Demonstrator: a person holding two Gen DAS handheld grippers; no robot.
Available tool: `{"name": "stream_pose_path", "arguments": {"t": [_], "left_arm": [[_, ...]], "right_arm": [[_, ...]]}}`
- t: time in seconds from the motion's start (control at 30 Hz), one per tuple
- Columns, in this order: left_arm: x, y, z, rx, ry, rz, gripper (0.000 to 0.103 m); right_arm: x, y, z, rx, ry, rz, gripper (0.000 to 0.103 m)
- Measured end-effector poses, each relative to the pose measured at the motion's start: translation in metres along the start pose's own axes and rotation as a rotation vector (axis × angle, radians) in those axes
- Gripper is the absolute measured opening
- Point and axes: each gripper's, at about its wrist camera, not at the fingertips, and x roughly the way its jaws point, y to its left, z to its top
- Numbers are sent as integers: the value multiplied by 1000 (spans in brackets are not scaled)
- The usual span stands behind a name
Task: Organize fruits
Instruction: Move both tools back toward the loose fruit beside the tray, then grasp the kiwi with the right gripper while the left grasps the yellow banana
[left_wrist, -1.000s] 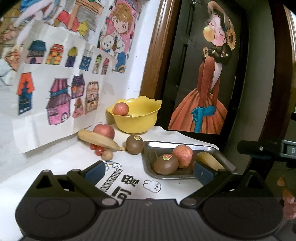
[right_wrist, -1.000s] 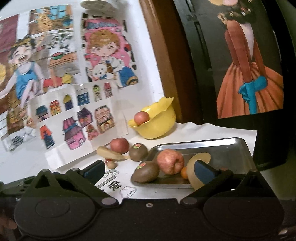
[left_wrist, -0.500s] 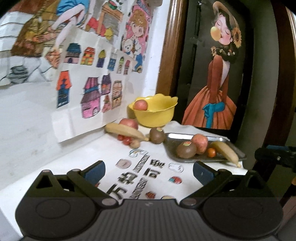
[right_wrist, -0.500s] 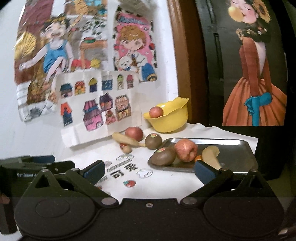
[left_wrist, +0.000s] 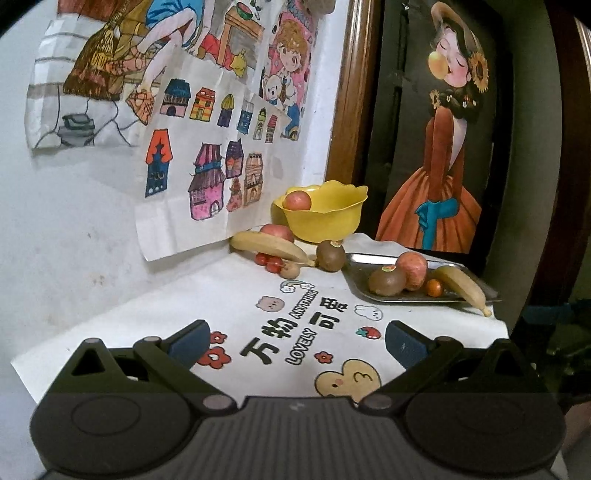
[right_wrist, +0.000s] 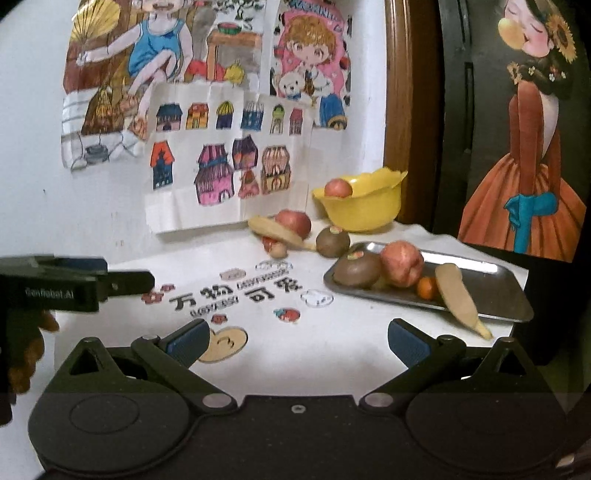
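While jaws gape empty, tray (right_wrist: 495, 291) fruits (right_wrist: 402, 263) well beyond

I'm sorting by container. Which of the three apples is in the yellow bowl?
The smallest-looking apple, sitting inside the yellow bowl. One other lies in the metal tray; the third sits on the cloth behind a banana.

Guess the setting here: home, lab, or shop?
Likely a home, perhaps a child's corner: hand-coloured house drawings taped to the wall, a cartoon-printed tablecloth, and a yellow bowl and metal tray of fruit.
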Motion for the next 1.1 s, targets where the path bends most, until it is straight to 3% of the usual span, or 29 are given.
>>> {"name": "stream_pose_path", "arguments": {"t": [0.3,0.57,0.7,0.9,1.1], "left_arm": [[18,6,25,87,18,44,103],[56,33,62,-19,71,40,103],[88,38,79,-50,92,47,103],[156,44,99,-114,111,15,103],[228,46,110,-174,117,-6,103]], "right_arm": [[17,-6,21,-117,41,18,102],[58,-22,80,-168,91,67,102],[93,-34,108,-221,135,111,102],[165,-45,129,-415,207,203,102],[233,-54,145,-558,216,285,102]]}}
